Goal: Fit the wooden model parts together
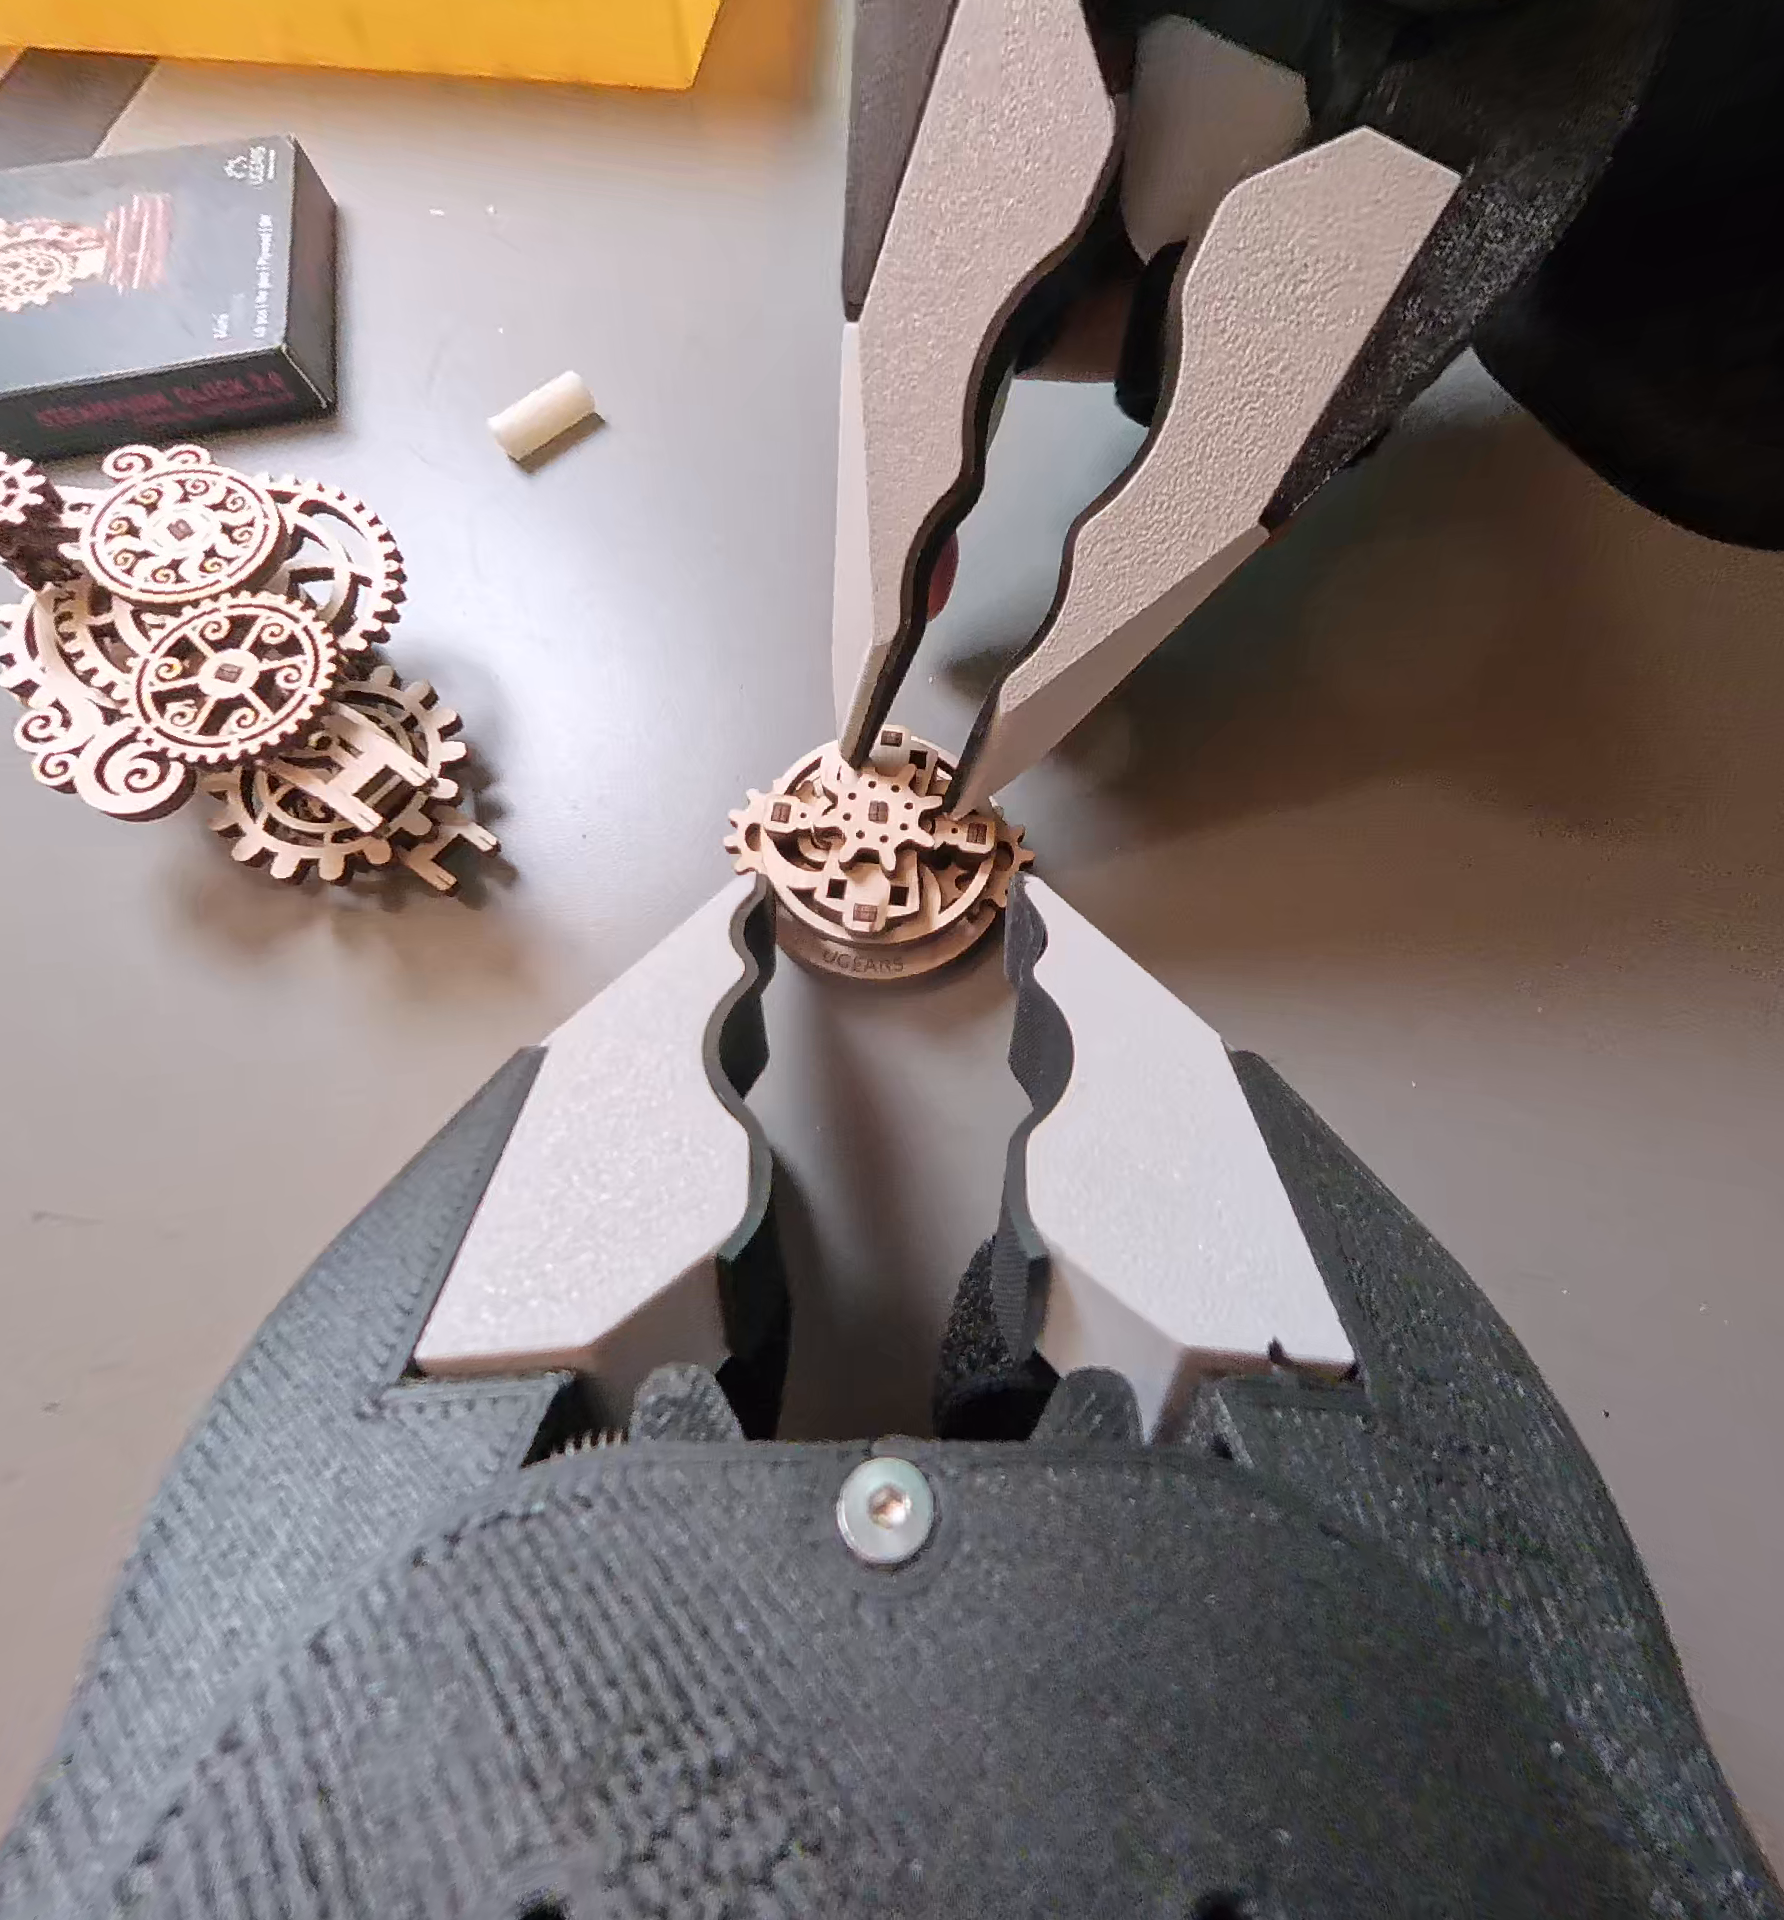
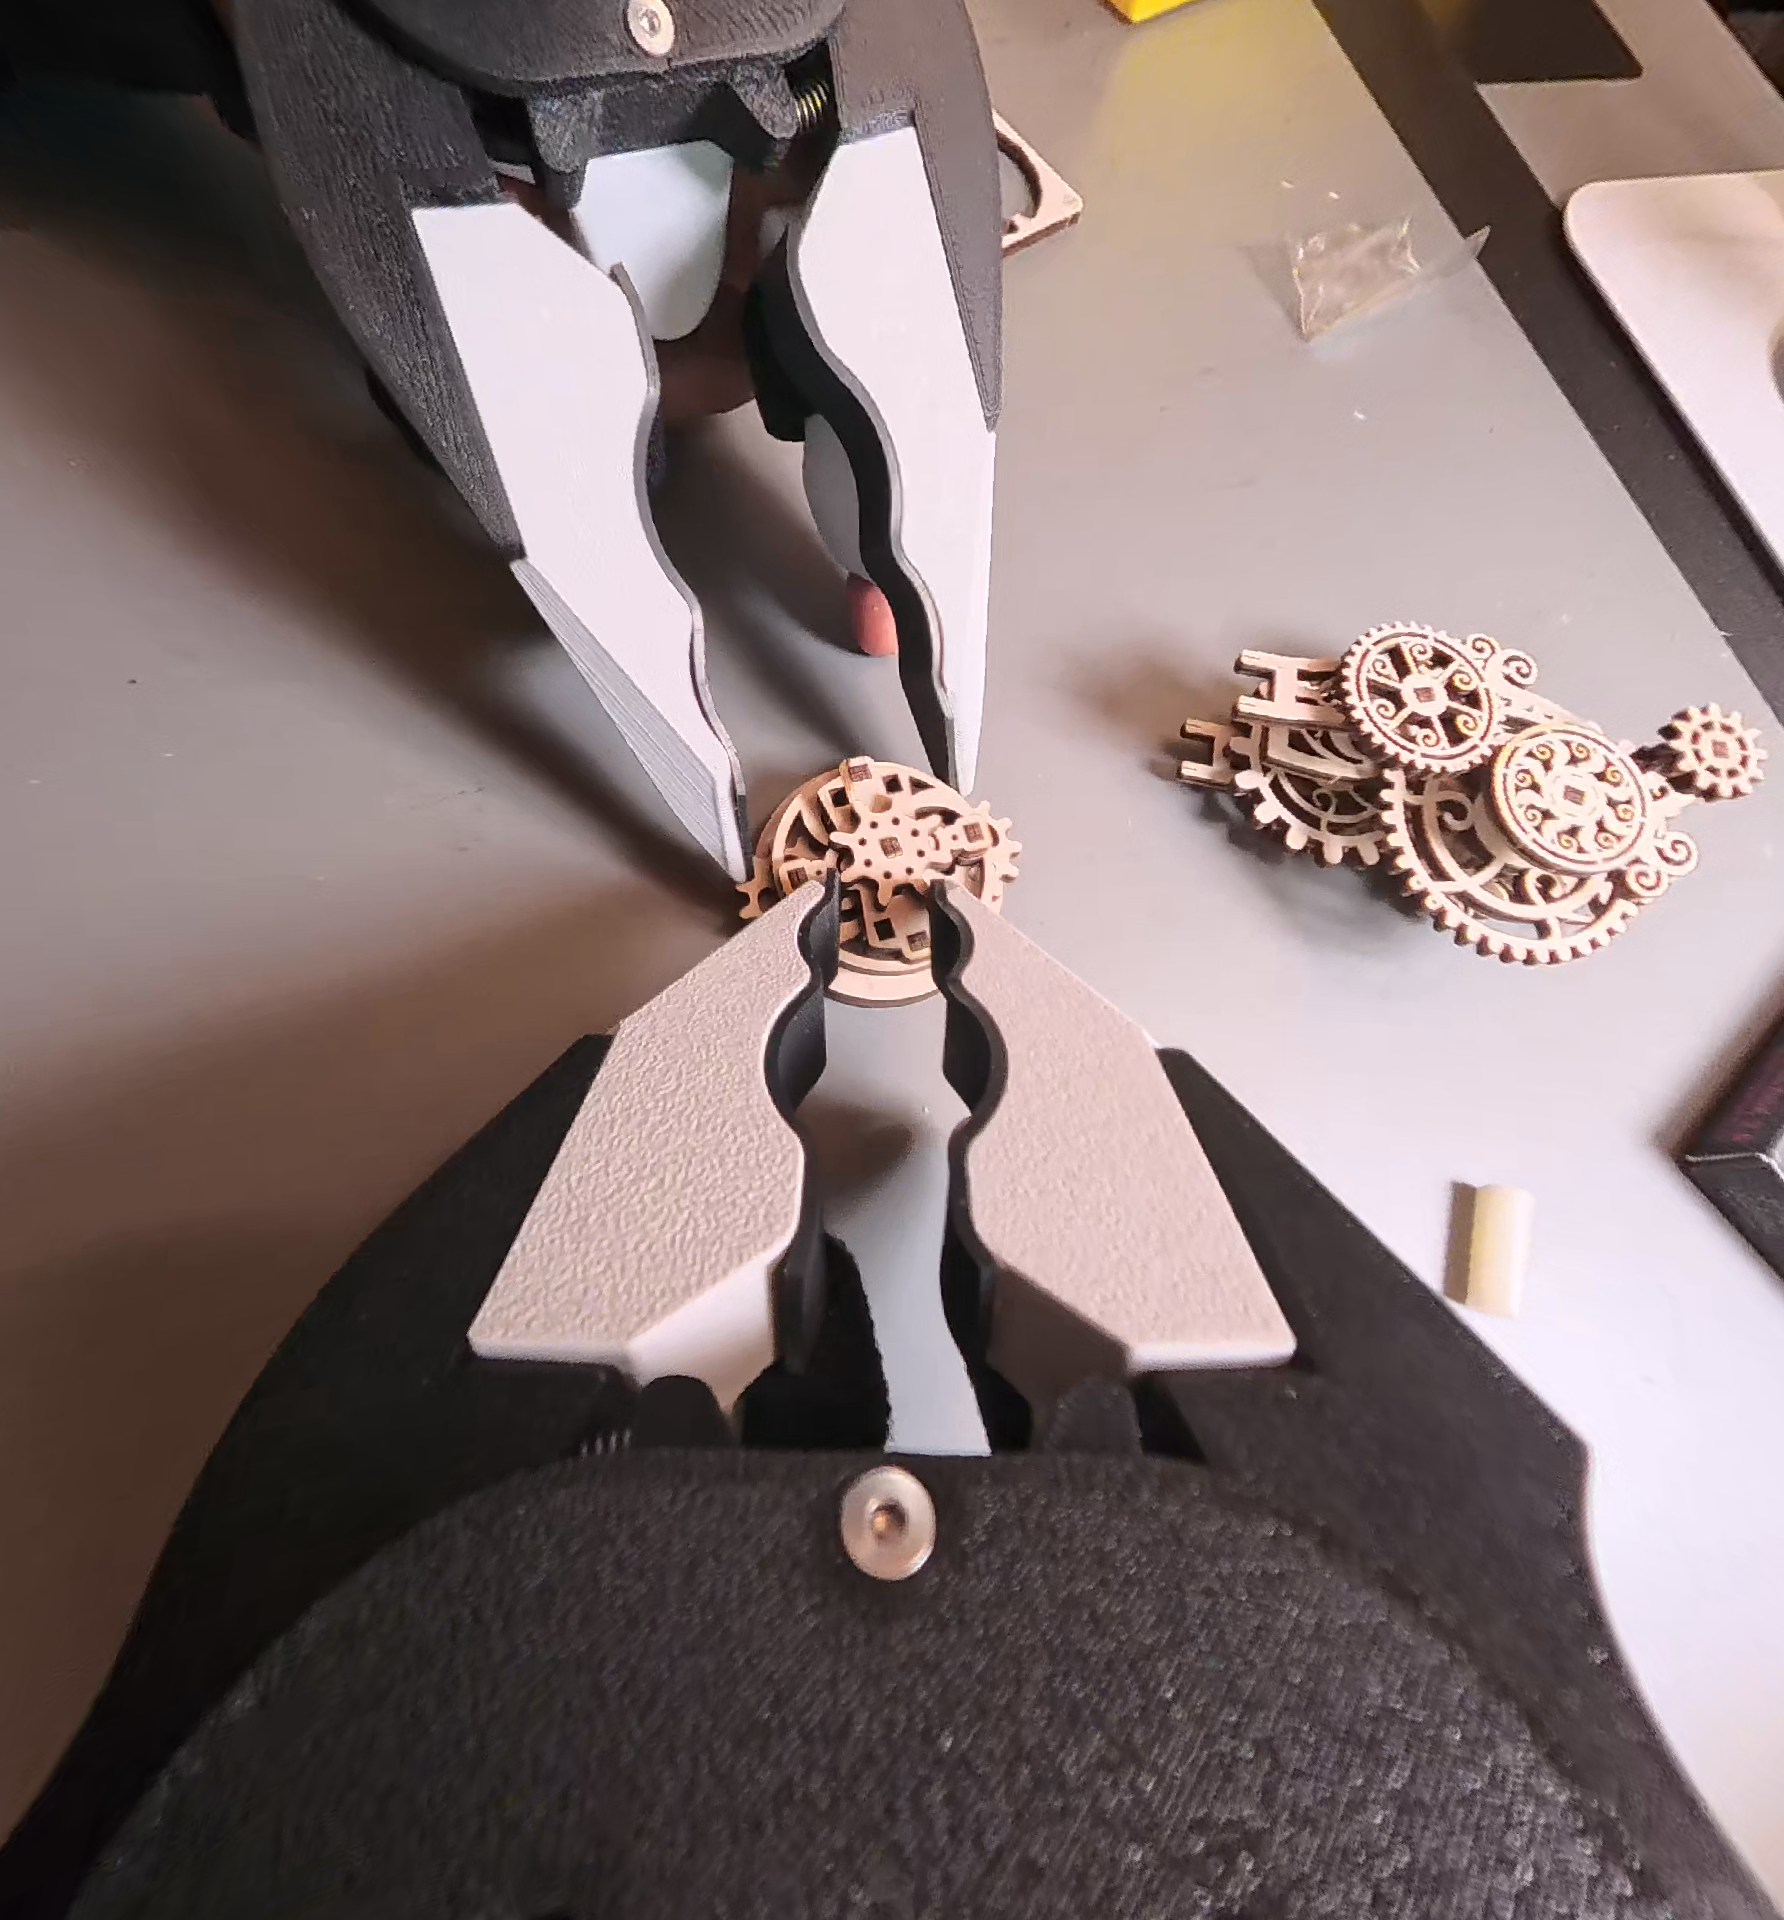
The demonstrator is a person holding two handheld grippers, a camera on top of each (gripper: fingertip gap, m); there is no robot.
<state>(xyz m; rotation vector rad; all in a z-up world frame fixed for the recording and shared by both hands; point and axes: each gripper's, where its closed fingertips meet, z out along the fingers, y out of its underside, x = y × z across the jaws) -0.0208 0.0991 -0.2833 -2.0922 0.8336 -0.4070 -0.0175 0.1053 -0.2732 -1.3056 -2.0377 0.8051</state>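
A small round wooden base (image 1: 862, 951) with little gears on it stands on the grey table. A star-shaped wooden gear (image 1: 877, 821) sits on top at its centre. My left gripper (image 1: 883, 899) reaches in from the near side, its pads pressed against the base's two sides. My right gripper (image 1: 914, 779) comes from the far side, its tips closed on the star gear. In the right wrist view my right gripper (image 2: 883, 899) pinches the star gear (image 2: 893, 836) above the base (image 2: 883, 982). The left gripper (image 2: 846, 821) clasps the base from the far side.
A larger assembly of wooden gears (image 1: 192, 665) lies to the left, also in the right wrist view (image 2: 1490, 790). A black box (image 1: 129, 291) and a small white cylinder (image 1: 545, 426) lie beyond it. A clear bag (image 2: 1345, 270) and a white tray (image 2: 1719, 343) lie farther off. The tips of both grippers are at nearly the same place.
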